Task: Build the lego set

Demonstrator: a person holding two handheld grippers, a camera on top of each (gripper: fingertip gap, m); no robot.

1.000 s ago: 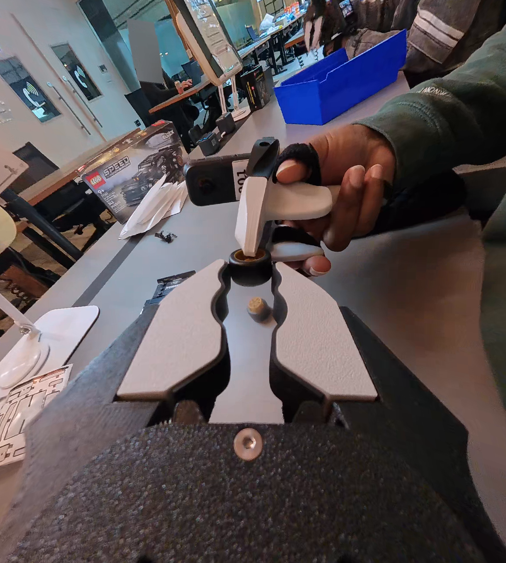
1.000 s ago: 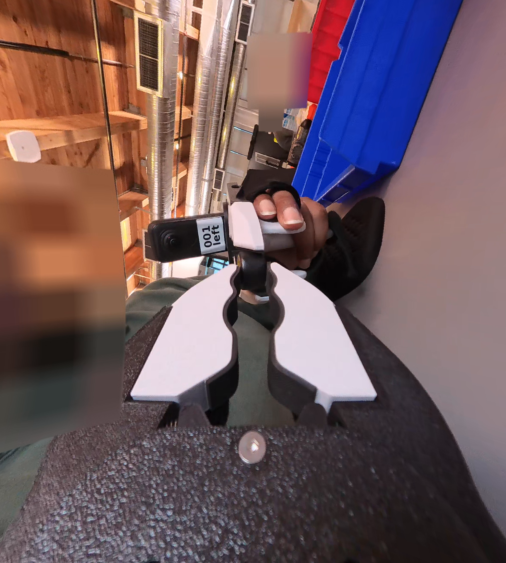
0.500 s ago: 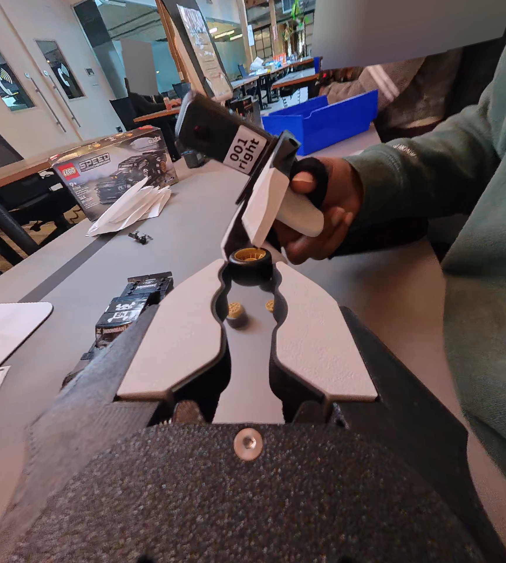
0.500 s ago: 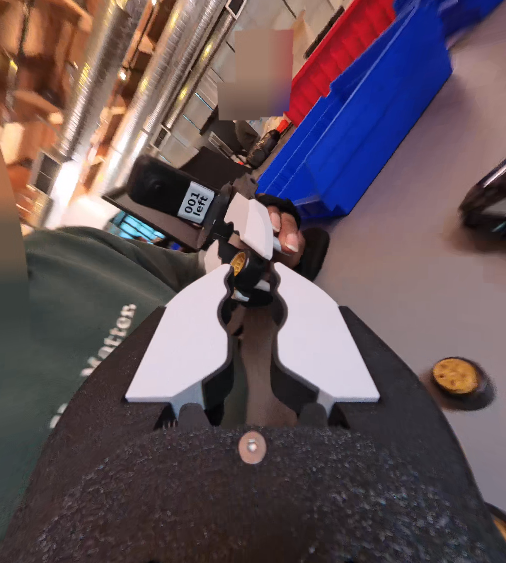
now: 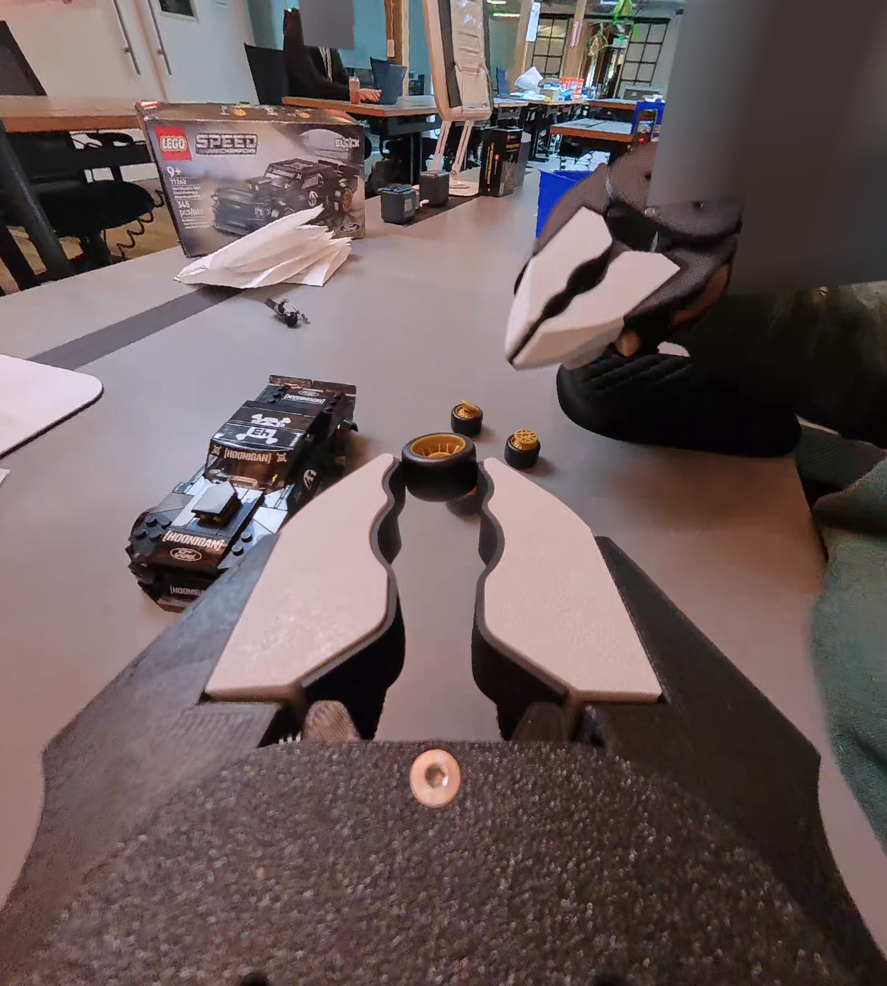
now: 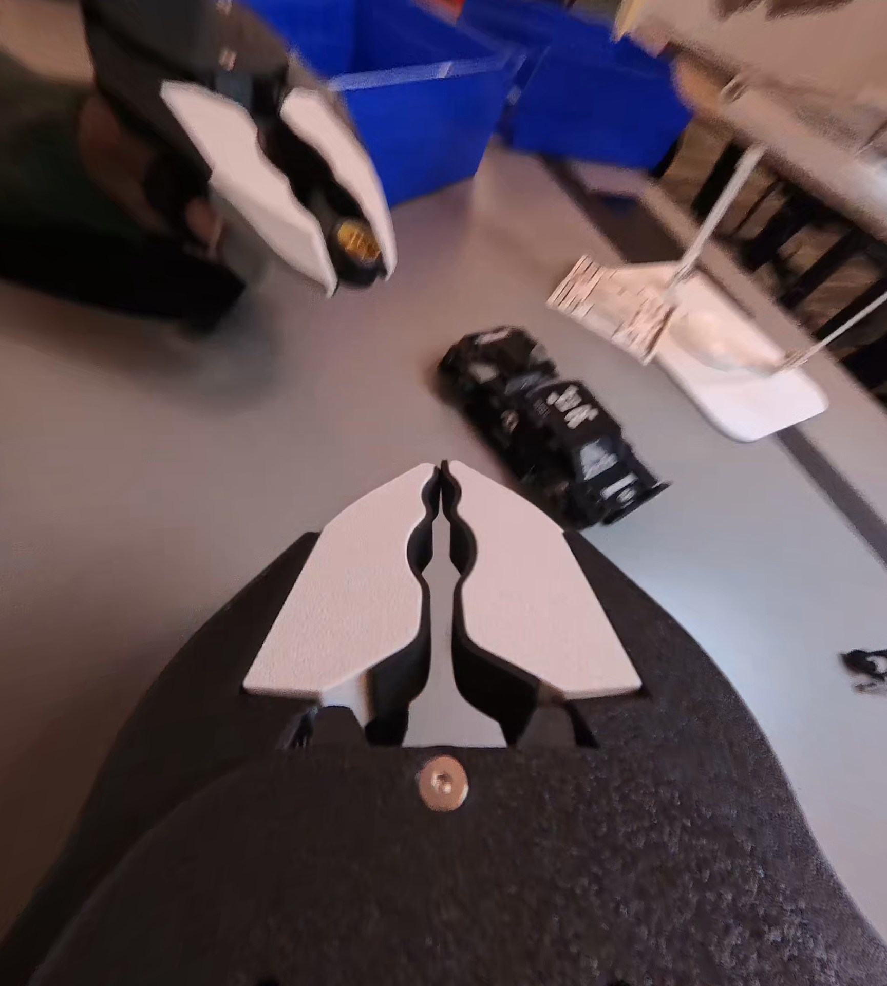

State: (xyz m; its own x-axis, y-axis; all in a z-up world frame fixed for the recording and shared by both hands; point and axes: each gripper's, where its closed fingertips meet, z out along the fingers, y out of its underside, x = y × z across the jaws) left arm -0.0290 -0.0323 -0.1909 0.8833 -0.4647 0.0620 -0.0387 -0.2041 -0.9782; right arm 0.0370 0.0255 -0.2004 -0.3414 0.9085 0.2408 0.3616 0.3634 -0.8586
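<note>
Right at the tips of the left tool (image 5: 438, 472), a black tyre with a gold rim (image 5: 437, 463) sits pinched between the two pads, its rim facing up and its underside at or just above the counter (image 5: 644, 533); whether it touches I cannot tell. Just beyond those tips, two smaller gold-hubbed wheels (image 5: 521, 447) lie loose, near each other. To the left of the tool, close alongside, the black Lego car (image 5: 249, 480) rests with no wheels visible on it. Farther ahead lie a small dark loose part (image 5: 286, 312), folded white paper bags (image 5: 270, 256) and the set's box (image 5: 254, 171).

The right tool (image 6: 441, 469) hangs above the counter off to the right, pads pressed together at the tips with nothing between them.

The wheel looks light and small; its rubber tread should give grip, while the hard rim is likely slick. Holding it across the tread, as now, seems safest. Pressing it onto an axle probably needs the car body steadied by its stiff sides.
</note>
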